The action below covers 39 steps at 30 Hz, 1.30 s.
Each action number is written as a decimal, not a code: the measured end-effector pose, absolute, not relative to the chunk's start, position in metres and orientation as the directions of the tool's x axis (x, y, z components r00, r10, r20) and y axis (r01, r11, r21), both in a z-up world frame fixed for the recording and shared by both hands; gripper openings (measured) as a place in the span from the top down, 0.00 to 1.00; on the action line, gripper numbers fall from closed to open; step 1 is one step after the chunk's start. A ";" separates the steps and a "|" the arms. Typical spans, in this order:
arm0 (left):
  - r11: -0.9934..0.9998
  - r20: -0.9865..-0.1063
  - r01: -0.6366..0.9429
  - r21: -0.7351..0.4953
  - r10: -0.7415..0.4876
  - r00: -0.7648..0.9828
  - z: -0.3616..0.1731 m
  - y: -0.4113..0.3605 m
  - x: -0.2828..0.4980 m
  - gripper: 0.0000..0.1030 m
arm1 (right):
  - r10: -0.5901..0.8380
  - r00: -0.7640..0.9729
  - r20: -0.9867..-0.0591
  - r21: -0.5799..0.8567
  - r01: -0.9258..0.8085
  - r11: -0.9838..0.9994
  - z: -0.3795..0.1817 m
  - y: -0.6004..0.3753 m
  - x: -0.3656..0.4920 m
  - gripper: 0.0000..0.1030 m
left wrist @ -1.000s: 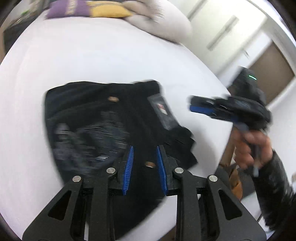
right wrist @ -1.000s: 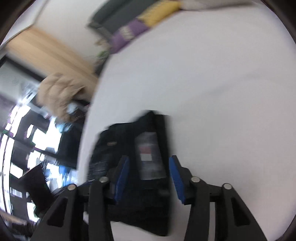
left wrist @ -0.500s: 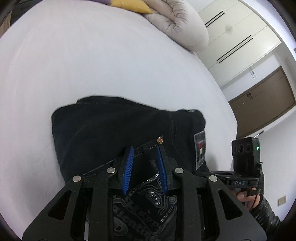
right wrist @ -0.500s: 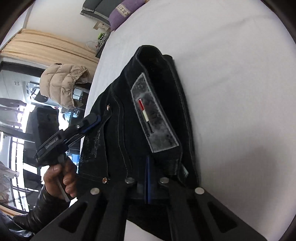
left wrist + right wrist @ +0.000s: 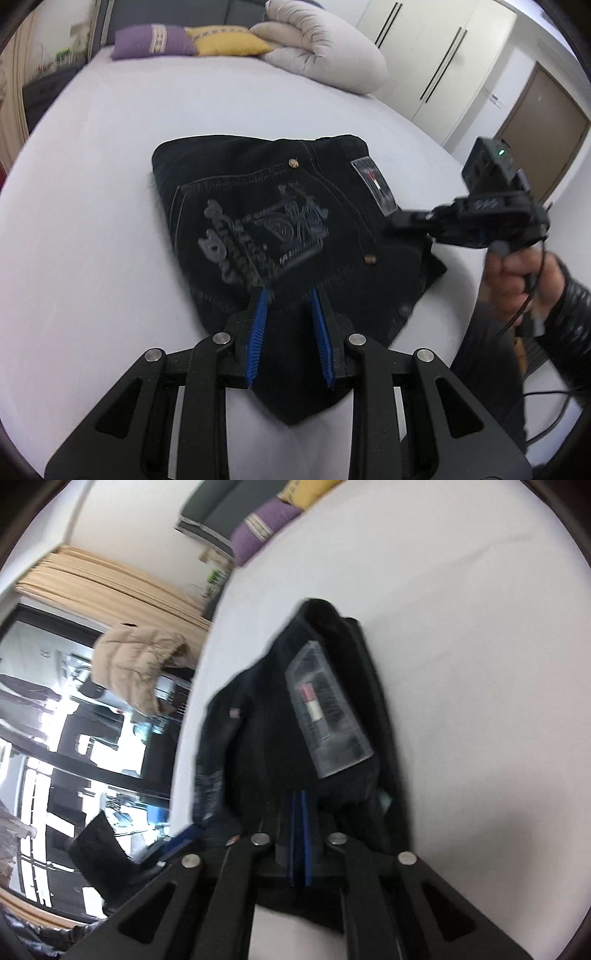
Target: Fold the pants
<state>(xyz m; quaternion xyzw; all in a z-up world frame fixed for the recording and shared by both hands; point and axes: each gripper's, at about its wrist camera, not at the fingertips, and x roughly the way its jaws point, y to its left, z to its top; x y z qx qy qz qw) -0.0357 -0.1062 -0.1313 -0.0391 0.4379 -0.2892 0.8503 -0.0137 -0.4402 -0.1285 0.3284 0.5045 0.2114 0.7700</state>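
Black jeans (image 5: 280, 221) lie folded into a compact bundle on the white bed (image 5: 92, 240), back pocket with grey embroidery facing up. My left gripper (image 5: 288, 295) is open, its blue pads hovering over the near edge of the bundle, holding nothing. My right gripper (image 5: 299, 794) is shut, its pads pressed together on the waistband edge of the jeans (image 5: 295, 716) beside the grey label (image 5: 325, 709). The right gripper also shows in the left wrist view (image 5: 399, 221) at the bundle's right side.
Purple (image 5: 151, 42) and yellow (image 5: 225, 42) pillows and a rolled beige duvet (image 5: 325, 55) lie at the head of the bed. White wardrobes (image 5: 436, 59) and a brown door (image 5: 543, 129) stand to the right. A beige jacket (image 5: 140, 664) hangs beyond the bed's left edge.
My left gripper has pulled back and up from the jeans, so the whole bundle now shows. My right gripper stays shut on the waistband edge, with motion blur.
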 end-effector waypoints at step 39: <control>0.767 -0.743 0.141 -0.626 -0.642 0.190 -0.157 -0.076 0.078 0.73 | 0.433 0.322 -0.842 0.449 -0.026 0.893 -0.114 -0.408 0.055 0.77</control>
